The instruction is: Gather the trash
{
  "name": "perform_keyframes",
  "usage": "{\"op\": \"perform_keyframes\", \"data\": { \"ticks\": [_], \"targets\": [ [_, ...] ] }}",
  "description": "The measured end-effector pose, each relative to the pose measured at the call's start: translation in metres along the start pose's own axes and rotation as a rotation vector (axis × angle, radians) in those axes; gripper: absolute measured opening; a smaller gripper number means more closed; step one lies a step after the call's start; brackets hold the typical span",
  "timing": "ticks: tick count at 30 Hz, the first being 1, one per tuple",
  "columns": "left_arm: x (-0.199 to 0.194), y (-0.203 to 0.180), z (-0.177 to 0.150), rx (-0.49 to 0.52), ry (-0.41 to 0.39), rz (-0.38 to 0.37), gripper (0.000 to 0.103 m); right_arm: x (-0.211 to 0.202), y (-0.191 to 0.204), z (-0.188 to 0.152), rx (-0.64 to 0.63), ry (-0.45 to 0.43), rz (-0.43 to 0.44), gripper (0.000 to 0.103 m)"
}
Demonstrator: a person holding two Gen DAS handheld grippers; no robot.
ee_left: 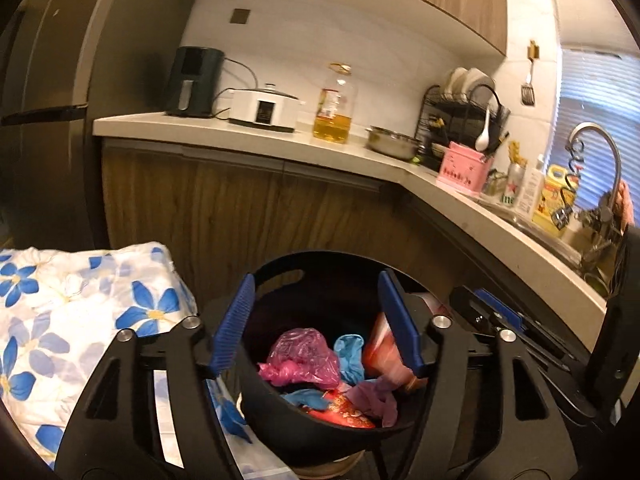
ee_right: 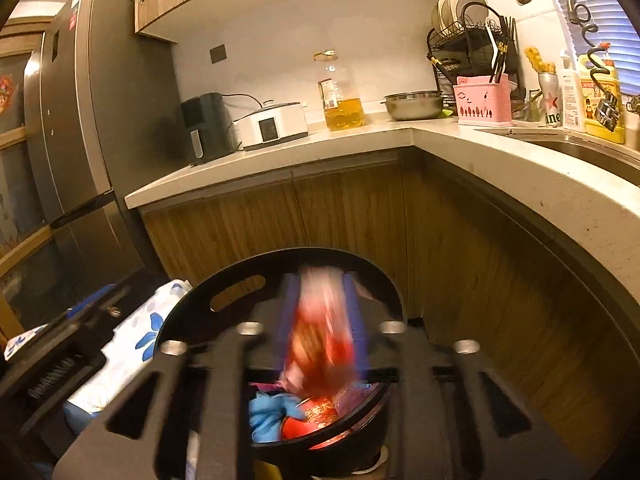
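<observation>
Left tongs (ee_left: 316, 320) gape empty over bin (ee_left: 280, 432); right tongs (ee_right: 320, 320) straddle blurred red wrapper (ee_right: 320, 340), grip unclear.

Black round bin (ee_left: 280, 432) with a slot handle in its rim, standing on the floor below the counter corner. Inside: crumpled pink plastic bag (ee_left: 304, 356), blue glove (ee_left: 350, 354), mauve glove (ee_left: 376, 398), red printed packet (ee_left: 344, 412). Red-and-white wrapper (ee_right: 320, 336), motion-blurred, upright above the bin's mouth, lower end over the heap.
</observation>
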State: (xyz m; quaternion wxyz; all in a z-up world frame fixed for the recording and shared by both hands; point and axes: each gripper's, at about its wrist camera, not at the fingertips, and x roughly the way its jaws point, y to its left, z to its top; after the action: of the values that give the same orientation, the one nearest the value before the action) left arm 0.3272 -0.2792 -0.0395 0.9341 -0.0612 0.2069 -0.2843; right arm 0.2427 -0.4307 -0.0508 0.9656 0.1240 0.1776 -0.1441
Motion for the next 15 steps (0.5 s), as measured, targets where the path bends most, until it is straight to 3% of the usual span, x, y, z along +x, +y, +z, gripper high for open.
{"op": "perform_keyframes", "data": {
  "ticks": [3,7,10,15],
  "targets": [
    [-0.014,0.014,0.0,-0.026,-0.011,0.058,0.074,-0.006,0.001,-0.001,0.003,0.0,0.001,0.035],
    [-0.041,0.025,-0.002,-0.032,-0.028,0.143,0.089,-0.024,0.009,-0.004,-0.016,-0.018,-0.005,0.061],
    [-0.066,0.032,-0.007,-0.026,-0.036,0.205,0.093,-0.038,0.019,-0.008,-0.039,-0.002,-0.007,0.078],
    [-0.11,0.041,-0.022,0.003,-0.026,0.305,0.096,-0.065,0.04,-0.021,-0.088,0.027,-0.012,0.087]
  ]
}}
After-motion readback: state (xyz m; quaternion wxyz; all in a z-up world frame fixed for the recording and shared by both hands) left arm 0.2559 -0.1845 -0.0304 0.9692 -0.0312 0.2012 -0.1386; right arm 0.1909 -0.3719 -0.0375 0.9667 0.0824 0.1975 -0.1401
